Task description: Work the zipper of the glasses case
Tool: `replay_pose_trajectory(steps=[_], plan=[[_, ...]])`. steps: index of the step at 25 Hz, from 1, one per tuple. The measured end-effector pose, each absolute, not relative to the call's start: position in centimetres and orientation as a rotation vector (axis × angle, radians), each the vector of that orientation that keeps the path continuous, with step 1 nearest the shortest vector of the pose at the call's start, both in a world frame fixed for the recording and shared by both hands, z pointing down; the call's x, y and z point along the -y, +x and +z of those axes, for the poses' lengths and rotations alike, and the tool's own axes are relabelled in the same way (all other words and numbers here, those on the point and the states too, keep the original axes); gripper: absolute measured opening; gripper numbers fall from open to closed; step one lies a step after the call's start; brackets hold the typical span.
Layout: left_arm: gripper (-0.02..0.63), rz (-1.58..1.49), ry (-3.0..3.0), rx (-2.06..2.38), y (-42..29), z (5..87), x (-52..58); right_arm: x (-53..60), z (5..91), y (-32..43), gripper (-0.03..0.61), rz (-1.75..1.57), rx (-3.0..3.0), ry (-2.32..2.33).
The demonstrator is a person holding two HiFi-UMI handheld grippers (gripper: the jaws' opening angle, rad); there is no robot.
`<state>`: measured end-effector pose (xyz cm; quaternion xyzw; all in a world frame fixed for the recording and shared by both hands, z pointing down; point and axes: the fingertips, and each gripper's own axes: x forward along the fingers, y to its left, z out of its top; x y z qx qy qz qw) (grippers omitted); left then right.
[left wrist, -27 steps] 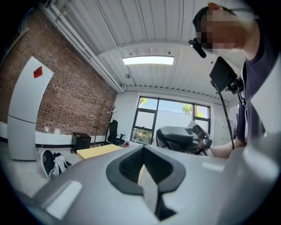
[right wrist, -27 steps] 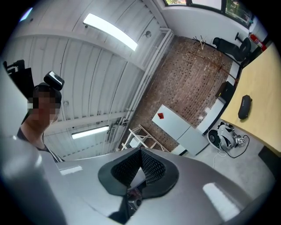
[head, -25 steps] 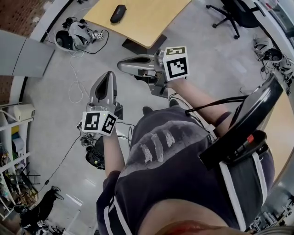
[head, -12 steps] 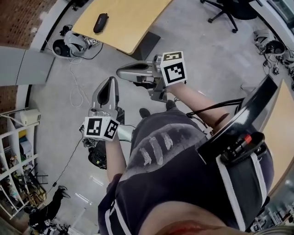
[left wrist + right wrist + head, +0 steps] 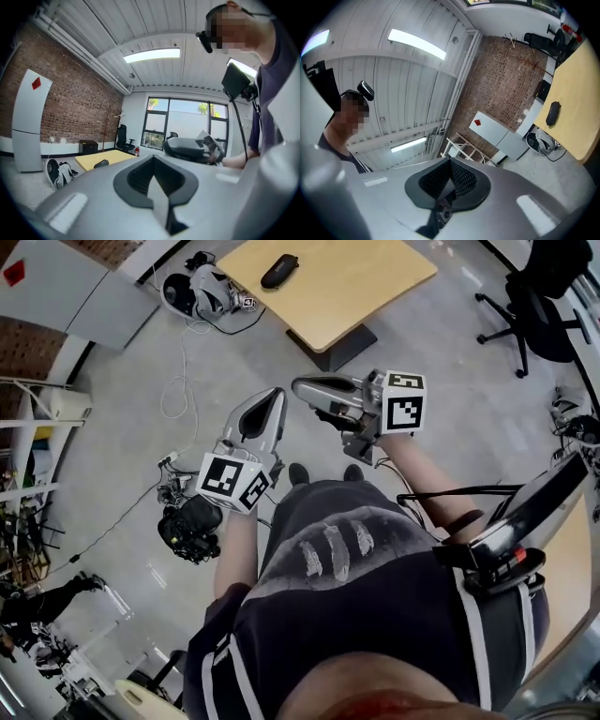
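A grey floor (image 5: 122, 427) fills most of the head view, and at its far edge stands a light wooden table (image 5: 366, 287) on a dark pedestal. The person stands well back from that table, with both tongs held out in front of the body. The left gripper (image 5: 270, 397) and the right gripper (image 5: 302, 386) each have their jaws pressed together with nothing between them, as each gripper's own view confirms. The glasses case (image 5: 279, 271) lies alone on the tabletop near its far side, well apart from both grippers. It is a small, dark, elongated pouch with rounded ends, too small here to tell whether its zipper is open or closed. This would fit an approach to the case as well as a step away once the zipper work is over.
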<state>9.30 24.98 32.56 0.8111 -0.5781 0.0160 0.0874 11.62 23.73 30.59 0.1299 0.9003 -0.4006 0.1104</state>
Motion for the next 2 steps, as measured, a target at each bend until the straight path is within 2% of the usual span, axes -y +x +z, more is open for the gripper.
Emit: replay_pose_trajectory(steps=[2], plan=[[-0.003, 0.042, 2.404, 1.744, 6.9, 31.9, -25.0, -23.6, 30.1, 9.4, 0.0, -1.182, -2.643, 0.399]])
